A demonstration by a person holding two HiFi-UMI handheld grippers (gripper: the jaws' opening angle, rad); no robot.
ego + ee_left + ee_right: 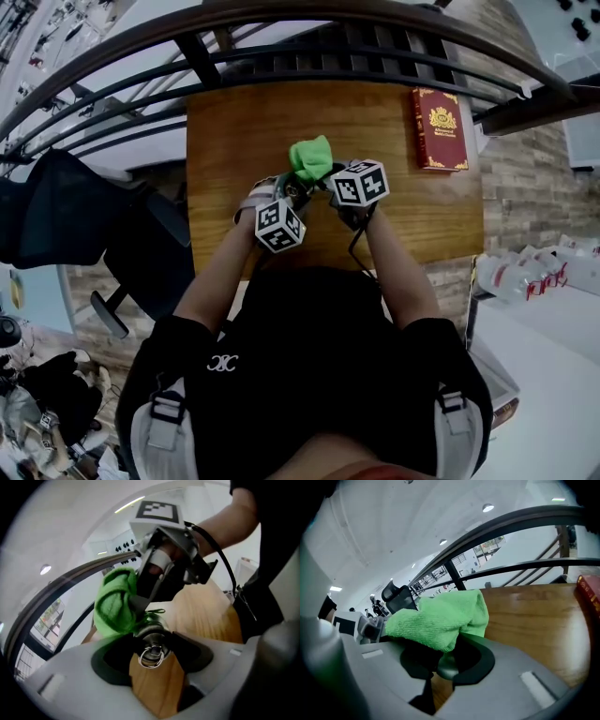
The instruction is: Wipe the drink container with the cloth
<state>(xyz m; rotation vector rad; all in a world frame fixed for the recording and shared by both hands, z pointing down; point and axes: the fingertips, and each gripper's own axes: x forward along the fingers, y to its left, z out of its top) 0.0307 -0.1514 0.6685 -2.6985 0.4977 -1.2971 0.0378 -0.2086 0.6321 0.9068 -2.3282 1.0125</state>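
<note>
Wiping judged under way, unfinished.
The container (151,640) is clamped in left hand-held gripper (290,196); cloth (440,620), pinched by right hand-held gripper (440,662), is pressed on its far side.

One cloth (310,156), one container (151,653), one book (440,129)

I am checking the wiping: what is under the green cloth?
The metal drink container, clamped in the left gripper; only its ringed end shows. The right gripper holds the cloth against it. The rest is covered.
</note>
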